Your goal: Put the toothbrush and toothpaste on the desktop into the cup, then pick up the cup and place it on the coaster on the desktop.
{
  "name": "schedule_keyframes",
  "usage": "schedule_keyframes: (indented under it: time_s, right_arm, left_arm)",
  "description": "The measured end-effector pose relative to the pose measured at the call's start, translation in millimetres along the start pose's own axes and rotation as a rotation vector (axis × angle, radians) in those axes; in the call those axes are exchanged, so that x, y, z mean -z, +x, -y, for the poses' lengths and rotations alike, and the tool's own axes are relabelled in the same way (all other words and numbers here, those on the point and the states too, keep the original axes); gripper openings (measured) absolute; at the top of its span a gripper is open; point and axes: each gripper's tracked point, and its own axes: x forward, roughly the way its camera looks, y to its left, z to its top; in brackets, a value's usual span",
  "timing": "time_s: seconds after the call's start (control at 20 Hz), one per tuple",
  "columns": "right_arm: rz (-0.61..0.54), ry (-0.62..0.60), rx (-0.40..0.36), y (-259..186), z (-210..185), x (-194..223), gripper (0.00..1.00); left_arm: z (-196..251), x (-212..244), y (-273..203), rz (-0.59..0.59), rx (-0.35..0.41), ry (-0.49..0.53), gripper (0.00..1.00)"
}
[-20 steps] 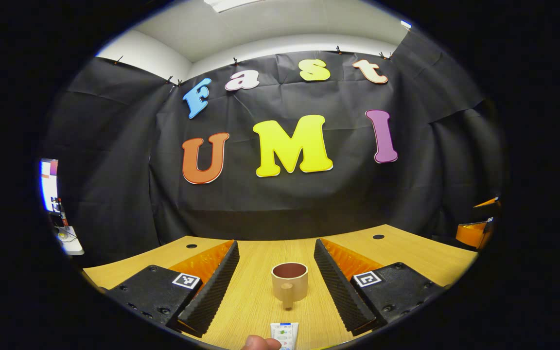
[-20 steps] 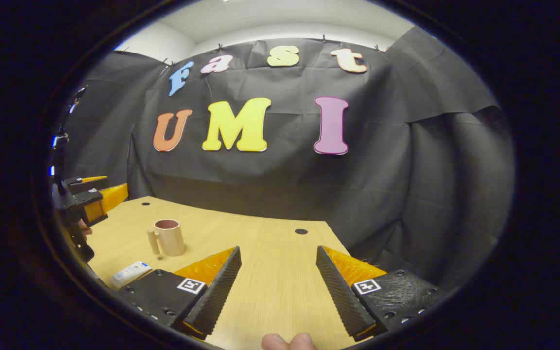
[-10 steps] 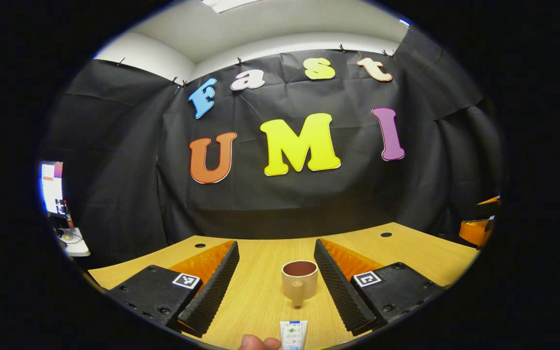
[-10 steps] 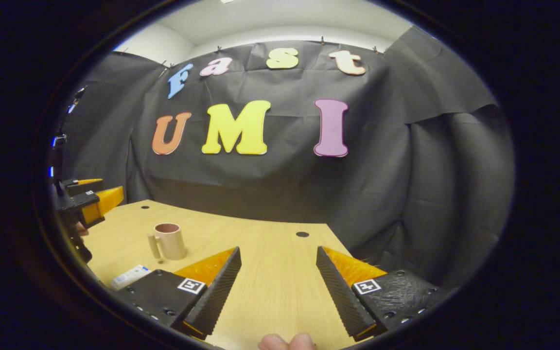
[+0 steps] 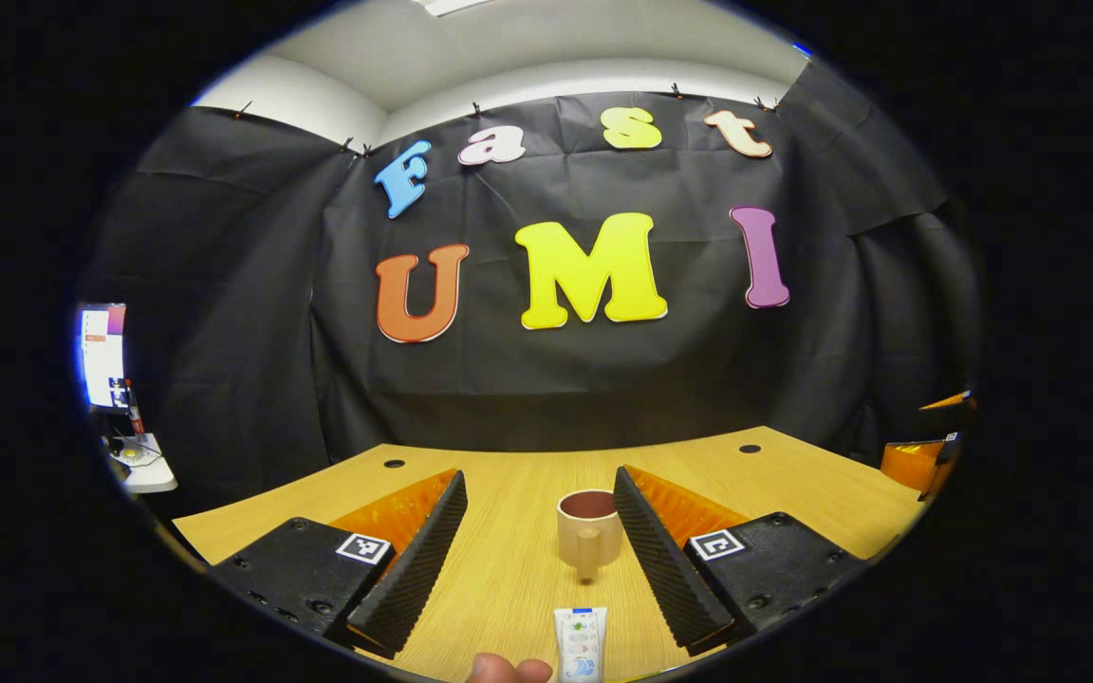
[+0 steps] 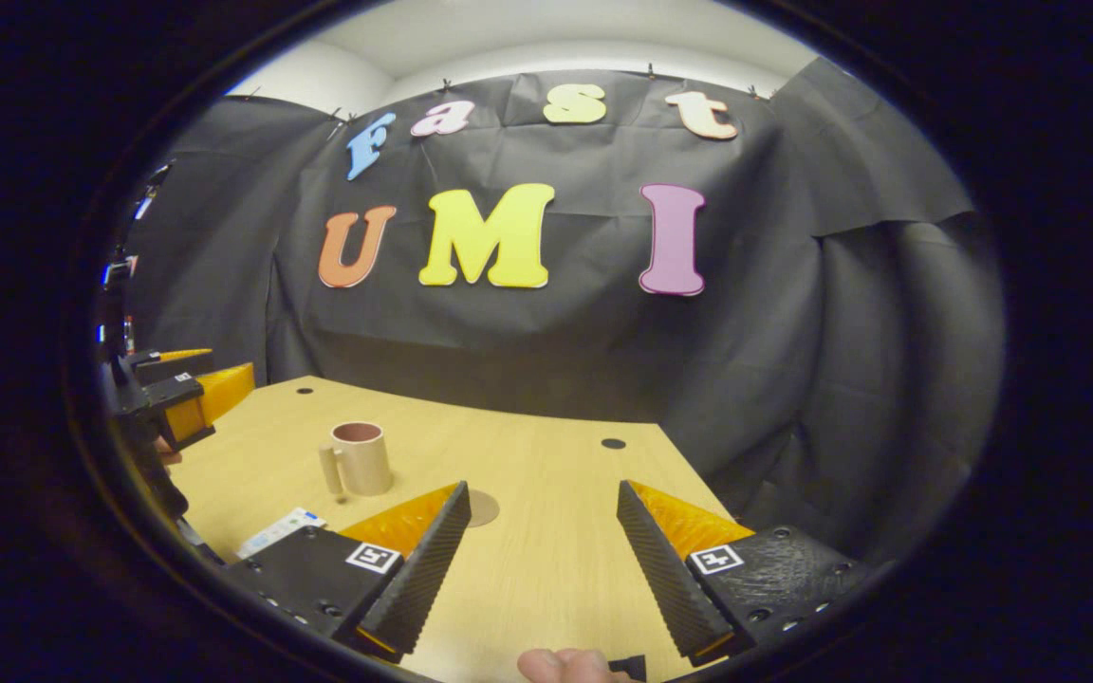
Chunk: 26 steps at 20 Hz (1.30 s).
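A beige cup (image 5: 589,536) with a dark inside stands upright on the wooden desk, its handle toward me, just ahead of my open left gripper (image 5: 539,493) and near its right finger. A white toothpaste tube (image 5: 580,643) lies flat at the near edge, below the cup. In the right gripper view the cup (image 6: 361,459) stands to the left, the toothpaste (image 6: 283,530) lies nearer, and a thin brown coaster (image 6: 481,507) peeks out beside the left finger. My right gripper (image 6: 544,501) is open over bare desk. The left gripper (image 6: 181,391) hangs at the far left there.
The wooden desk (image 5: 793,484) has round cable holes (image 5: 394,464) near its far edge and ends at the black cloth wall. A screen (image 5: 102,353) and small items sit off the desk at the left. A thumb (image 5: 509,670) shows at the bottom.
Both views have swung slightly left, so the cup and toothpaste sit further right in them. The coaster has come into the right gripper view. Both grippers stay open.
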Motion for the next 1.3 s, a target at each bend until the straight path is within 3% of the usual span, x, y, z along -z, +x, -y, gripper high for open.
schedule_keyframes:
  time_s: [0.15, 0.55, 1.0, 1.15, 1.25, 1.3]
  right_arm:
    - [-0.024, 0.0, 0.005, -2.1, 3.0, 9.6, 0.94]
    - [-0.098, 0.019, -0.001, 2.4, 5.1, 45.1, 0.96]
    - [-0.197, -0.006, -0.067, 5.4, -19.5, 82.9, 0.95]
    - [-0.2, -0.02, -0.064, 5.2, -22.5, 84.1, 0.96]
    - [-0.203, -0.024, -0.061, 7.0, -24.7, 84.9, 0.95]
    - [-0.206, -0.025, -0.064, 7.7, -27.5, 84.9, 0.95]
  left_arm:
    - [8.4, 13.7, -5.3, -0.056, 0.031, 0.007, 0.98]
    - [30.1, 120.3, -22.1, -0.424, 0.087, -0.065, 0.99]
    - [37.8, 181.1, -34.9, -0.645, 0.103, -0.073, 0.99]
    - [35.7, 194.8, -41.0, -0.713, 0.095, -0.083, 0.88]
    - [39.4, 199.4, -44.2, -0.742, 0.102, -0.081, 0.86]
    - [38.0, 198.4, -43.3, -0.739, 0.101, -0.054, 0.78]
